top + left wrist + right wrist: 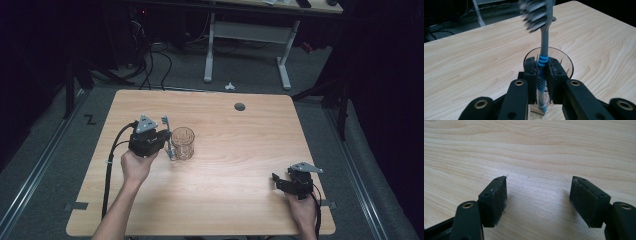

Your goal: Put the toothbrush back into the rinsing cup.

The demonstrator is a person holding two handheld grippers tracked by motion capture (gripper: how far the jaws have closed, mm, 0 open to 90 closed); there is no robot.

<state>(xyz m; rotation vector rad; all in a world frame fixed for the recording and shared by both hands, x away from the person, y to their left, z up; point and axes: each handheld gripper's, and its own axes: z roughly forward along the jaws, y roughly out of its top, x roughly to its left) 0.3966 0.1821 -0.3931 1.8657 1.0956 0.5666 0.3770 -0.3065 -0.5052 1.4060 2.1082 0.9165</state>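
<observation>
The left gripper (541, 75) is clamping a toothbrush (543, 50) between its two black pads (531, 75) — the jaws are standing narrow, pressing on the blue ribbed part of the handle from both sides. The toothbrush is standing nearly upright between the jaws: its bristle head is rising above the pads, a little blurred, and its lower end is showing below them. Just behind the jaws a clear glass cup (567, 63) is standing on the wooden table (474, 55), its round rim opening right beyond the pads. In the high view the left gripper (167, 139) is sitting just beside the cup (183, 143), with the toothbrush (167, 131) between them.

The right gripper (539, 200) is holding nothing — its jaws are standing wide, and between the two pads (499, 197) the bare table top is showing. In the high view this gripper (280, 182) is resting near the table's near edge, well apart from the cup.
</observation>
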